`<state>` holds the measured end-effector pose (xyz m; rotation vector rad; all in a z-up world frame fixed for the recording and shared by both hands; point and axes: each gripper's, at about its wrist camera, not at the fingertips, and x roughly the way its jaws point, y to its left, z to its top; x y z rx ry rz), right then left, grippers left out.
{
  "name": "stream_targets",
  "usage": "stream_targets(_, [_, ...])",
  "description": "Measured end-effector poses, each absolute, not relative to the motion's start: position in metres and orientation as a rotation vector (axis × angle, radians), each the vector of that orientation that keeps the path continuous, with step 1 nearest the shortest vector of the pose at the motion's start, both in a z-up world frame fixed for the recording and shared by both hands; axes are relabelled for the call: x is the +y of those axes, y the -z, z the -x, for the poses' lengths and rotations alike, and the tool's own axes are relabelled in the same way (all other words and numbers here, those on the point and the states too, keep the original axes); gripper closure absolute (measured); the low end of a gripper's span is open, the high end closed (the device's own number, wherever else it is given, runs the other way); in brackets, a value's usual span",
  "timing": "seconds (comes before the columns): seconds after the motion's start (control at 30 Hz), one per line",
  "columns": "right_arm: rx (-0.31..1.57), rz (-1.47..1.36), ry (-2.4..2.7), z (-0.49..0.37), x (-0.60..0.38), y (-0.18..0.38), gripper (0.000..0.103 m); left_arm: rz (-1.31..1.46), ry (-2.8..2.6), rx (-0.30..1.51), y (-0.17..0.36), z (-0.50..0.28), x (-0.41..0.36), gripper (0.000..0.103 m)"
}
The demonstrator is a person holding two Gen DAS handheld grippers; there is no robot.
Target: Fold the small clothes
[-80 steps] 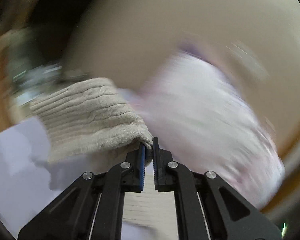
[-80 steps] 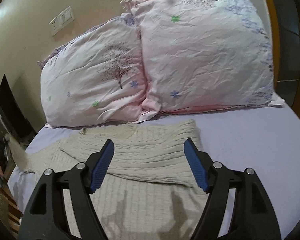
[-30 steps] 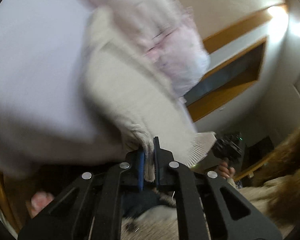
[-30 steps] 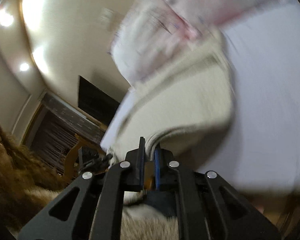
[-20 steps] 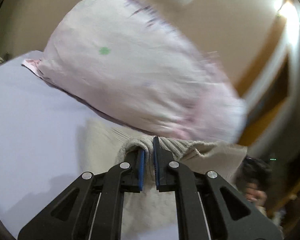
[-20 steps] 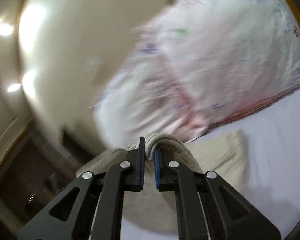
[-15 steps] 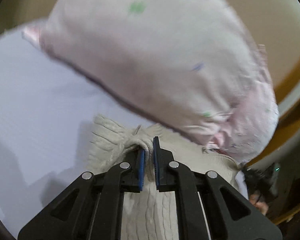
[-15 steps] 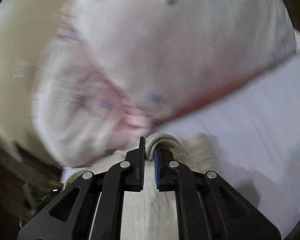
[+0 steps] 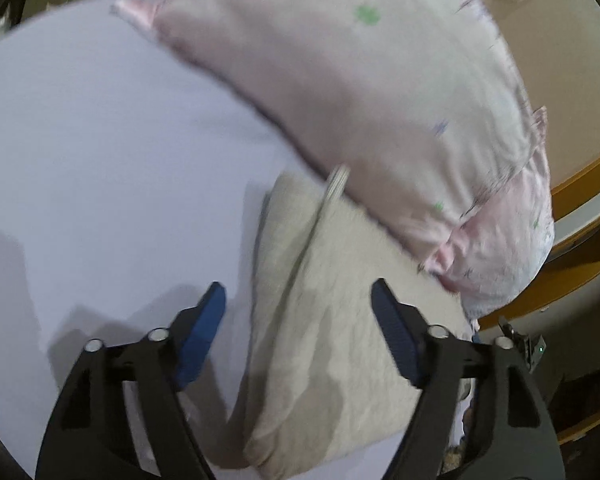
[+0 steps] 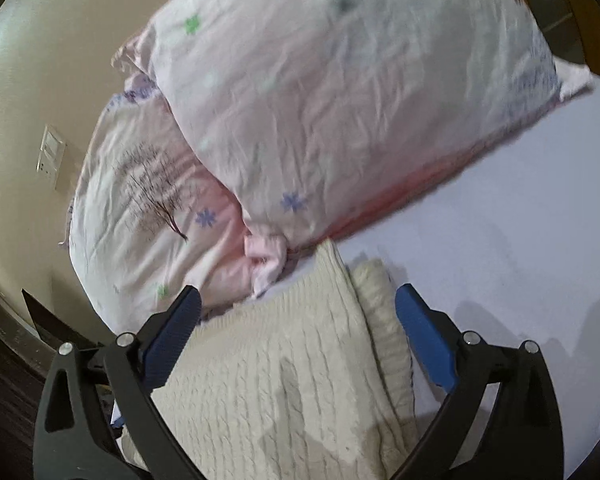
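Observation:
A cream cable-knit sweater (image 9: 332, 332) lies folded flat on the lilac bedsheet (image 9: 100, 152), its far edge against the pillows. It also shows in the right wrist view (image 10: 284, 380), with a folded edge along its right side. My left gripper (image 9: 298, 300) is open and empty just above the sweater's near left part. My right gripper (image 10: 298, 306) is open and empty above the sweater's right part.
Two pink floral pillows (image 10: 340, 112) lean against the beige wall at the head of the bed; one pillow (image 9: 380, 100) fills the left wrist view. A wall switch plate (image 10: 51, 156) is at the left. Bare sheet (image 10: 520, 240) lies right of the sweater.
Both grippers were shut on the sweater's edge and carried it toward the pillows. Now both have opened and let go, and the sweater lies folded on the sheet.

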<state>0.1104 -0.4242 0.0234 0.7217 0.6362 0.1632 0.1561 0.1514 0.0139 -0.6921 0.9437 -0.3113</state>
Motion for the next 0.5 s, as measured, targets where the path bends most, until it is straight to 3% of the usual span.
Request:
stream_targets(0.13, [0.618,-0.755,-0.197,-0.113,-0.430,-0.010,0.006,0.677,0.326,0.928,-0.004,-0.147,0.139,0.046])
stream_targets(0.27, [0.601,-0.817,-0.229,-0.108,-0.442,-0.004,0.005,0.716,0.339,0.961,0.006,-0.146,0.126,0.082])
stream_targets(0.37, [0.567,-0.863,-0.245,-0.102,-0.459,-0.006,0.006,0.793,0.406,0.931,-0.010,-0.142,0.115,0.085])
stream_targets(0.5, [0.490,-0.954,-0.256,-0.092,-0.485,-0.012,0.006,0.763,0.594,0.823,-0.074,-0.141,0.058,0.086])
